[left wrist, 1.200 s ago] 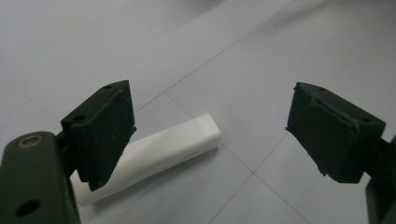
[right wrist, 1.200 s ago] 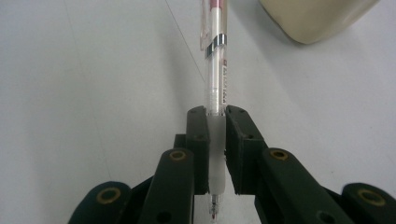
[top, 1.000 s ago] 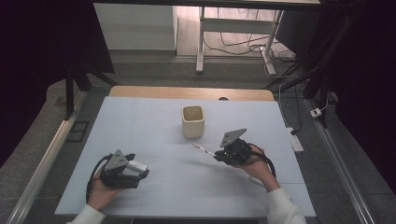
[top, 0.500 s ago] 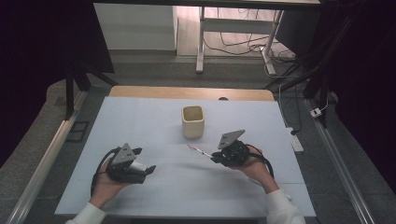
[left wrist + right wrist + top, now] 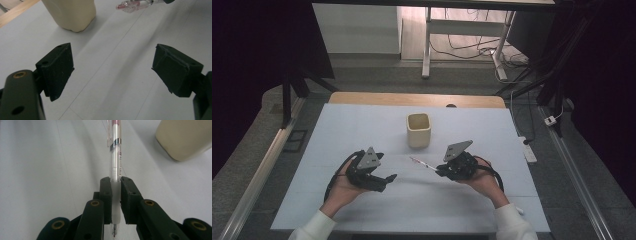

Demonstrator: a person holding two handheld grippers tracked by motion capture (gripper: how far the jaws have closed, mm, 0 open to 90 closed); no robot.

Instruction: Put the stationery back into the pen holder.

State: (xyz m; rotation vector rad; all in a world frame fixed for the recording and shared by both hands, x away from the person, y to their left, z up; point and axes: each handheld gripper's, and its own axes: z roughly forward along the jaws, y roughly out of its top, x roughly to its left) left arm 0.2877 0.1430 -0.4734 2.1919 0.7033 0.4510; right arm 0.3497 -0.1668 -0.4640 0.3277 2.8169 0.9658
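While gripper (image 5: 115,192) clamped on pen (image 5: 115,157), cup (image 5: 418,129) nearby

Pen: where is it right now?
In the high view the pen is clamped in the right gripper, lifted right of table centre, just in front of the cream cup, pointing toward the open left gripper.

Setting: a lab or recording workspace, not a home. I worked at a table (image 5: 362,125) covered with a plain pale sheet, a wooden edge showing at the far side. Dark curtains (image 5: 257,60) hung to the left and right. Metal rails (image 5: 257,170) ran along both sides of the table. Beyond it stood a white-legged bench (image 5: 428,45), with loose cables (image 5: 472,47) lying on the floor and a power strip (image 5: 529,150) at the right.
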